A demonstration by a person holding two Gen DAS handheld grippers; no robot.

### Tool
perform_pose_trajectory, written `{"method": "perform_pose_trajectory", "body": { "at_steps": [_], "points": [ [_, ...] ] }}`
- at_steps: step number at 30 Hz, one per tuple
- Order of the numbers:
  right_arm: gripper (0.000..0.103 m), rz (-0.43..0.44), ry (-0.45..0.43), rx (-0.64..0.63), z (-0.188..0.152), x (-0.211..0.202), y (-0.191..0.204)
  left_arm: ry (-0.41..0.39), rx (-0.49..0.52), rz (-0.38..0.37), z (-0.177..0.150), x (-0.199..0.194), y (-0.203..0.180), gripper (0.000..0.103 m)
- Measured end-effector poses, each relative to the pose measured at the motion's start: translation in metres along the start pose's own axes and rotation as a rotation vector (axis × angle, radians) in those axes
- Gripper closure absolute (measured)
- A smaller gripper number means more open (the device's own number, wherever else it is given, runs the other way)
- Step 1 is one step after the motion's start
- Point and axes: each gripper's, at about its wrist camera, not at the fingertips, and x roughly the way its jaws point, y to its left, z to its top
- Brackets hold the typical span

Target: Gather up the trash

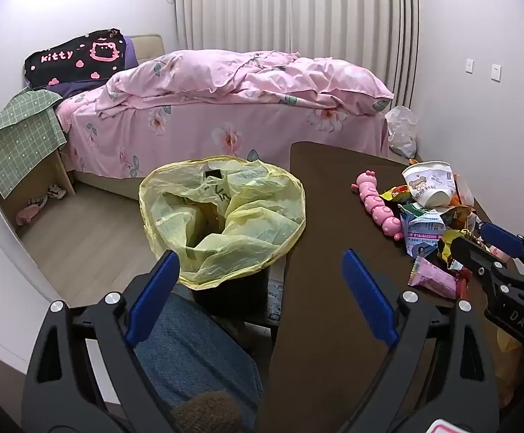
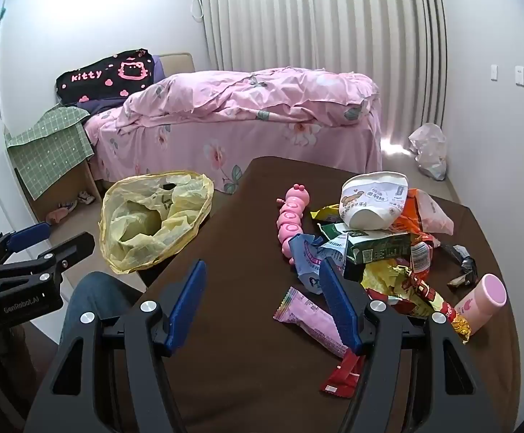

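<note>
Both your grippers, left (image 1: 260, 296) and right (image 2: 262, 305), hold wide-open, empty jaws. Pink wrapper (image 2: 310, 315) on the counter (image 2: 226, 342) looks light, crinkly, slippery; pinch its middle.

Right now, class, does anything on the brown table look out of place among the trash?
Yes: a pink caterpillar toy lies beside the wrapper pile, and a pink bottle lies tipped at its right edge. Neither looks like trash. A paper bowl sits tilted on top.

One bin (image 2: 153, 223) (yellow-lined), one caterpillar toy (image 2: 291, 223)
</note>
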Motion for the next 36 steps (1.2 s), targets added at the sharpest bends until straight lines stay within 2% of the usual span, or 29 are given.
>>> {"method": "perform_pose_trajectory", "body": {
  "at_steps": [15,36],
  "points": [
    [0.041,0.020,-0.032,0.004,0.008,0.005,0.006,-0.034,-0.004,0.006,0.006,-0.010,-0.001,0.016],
    [0.041,0.020,-0.040,0.006,0.012,0.001,0.004,-0.036,-0.006,0.008,0.004,-0.007,0.002,0.016]
  ]
}}
